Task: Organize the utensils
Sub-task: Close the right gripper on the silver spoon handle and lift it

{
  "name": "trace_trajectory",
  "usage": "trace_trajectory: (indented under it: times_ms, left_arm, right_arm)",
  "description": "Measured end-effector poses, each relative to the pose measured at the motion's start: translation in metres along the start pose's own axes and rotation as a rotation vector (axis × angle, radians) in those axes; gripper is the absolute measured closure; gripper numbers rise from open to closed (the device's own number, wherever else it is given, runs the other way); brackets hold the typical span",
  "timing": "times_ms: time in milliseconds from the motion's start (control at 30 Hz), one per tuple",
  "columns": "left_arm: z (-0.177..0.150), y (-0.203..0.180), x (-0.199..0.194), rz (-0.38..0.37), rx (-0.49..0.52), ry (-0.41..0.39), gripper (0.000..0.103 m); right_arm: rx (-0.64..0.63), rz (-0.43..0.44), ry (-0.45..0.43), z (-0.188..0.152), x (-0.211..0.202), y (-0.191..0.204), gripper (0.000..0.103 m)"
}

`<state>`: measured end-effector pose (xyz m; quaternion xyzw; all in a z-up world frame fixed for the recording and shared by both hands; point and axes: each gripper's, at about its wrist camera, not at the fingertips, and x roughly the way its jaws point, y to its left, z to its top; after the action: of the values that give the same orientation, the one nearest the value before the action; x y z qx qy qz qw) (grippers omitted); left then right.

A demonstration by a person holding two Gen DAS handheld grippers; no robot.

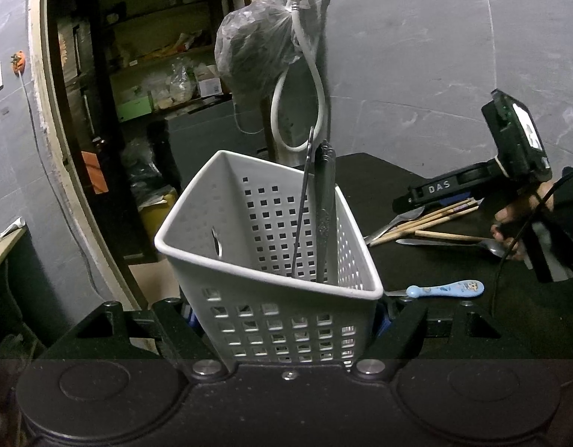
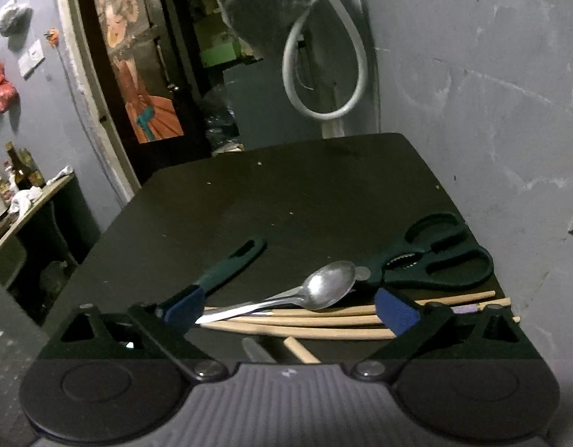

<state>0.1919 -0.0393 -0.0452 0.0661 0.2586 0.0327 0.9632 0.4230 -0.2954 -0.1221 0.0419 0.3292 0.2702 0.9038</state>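
My left gripper (image 1: 286, 318) is shut on a white perforated basket (image 1: 226, 201), which is tilted between its pads. Two metal utensil handles (image 1: 325, 201) stand in the basket. On the black table lie a blue-handled child's utensil (image 1: 444, 289), wooden chopsticks (image 1: 428, 219) and a spoon (image 1: 472, 244). My right gripper (image 2: 292, 311) is open, low over a pile of chopsticks (image 2: 323, 322) with a steel spoon (image 2: 323, 287) on top. The pile lies between its blue pads (image 2: 398, 314), untouched. Black scissors (image 2: 435, 257) lie behind, and a dark-handled tool (image 2: 230, 260) to the left.
The black table (image 2: 286, 193) stands against a grey wall (image 2: 491, 93). A white hose (image 1: 282, 111) and a plastic bag (image 1: 256, 52) hang from a tap behind the table. An open doorway and a side shelf with bottles (image 2: 14, 178) are at the left.
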Motion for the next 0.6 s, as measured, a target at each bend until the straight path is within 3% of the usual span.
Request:
trace_trajectory:
  times_ms: [333, 600]
  left_arm:
    - [0.0, -0.003, -0.001, 0.012, 0.006, 0.007, 0.023]
    - [0.0, -0.002, -0.002, 0.015, 0.006, 0.008, 0.023]
  right_arm:
    - [0.106, -0.018, 0.012, 0.003, 0.025, -0.017, 0.029]
    - [0.154, -0.088, 0.017, 0.001, 0.036, -0.019, 0.074]
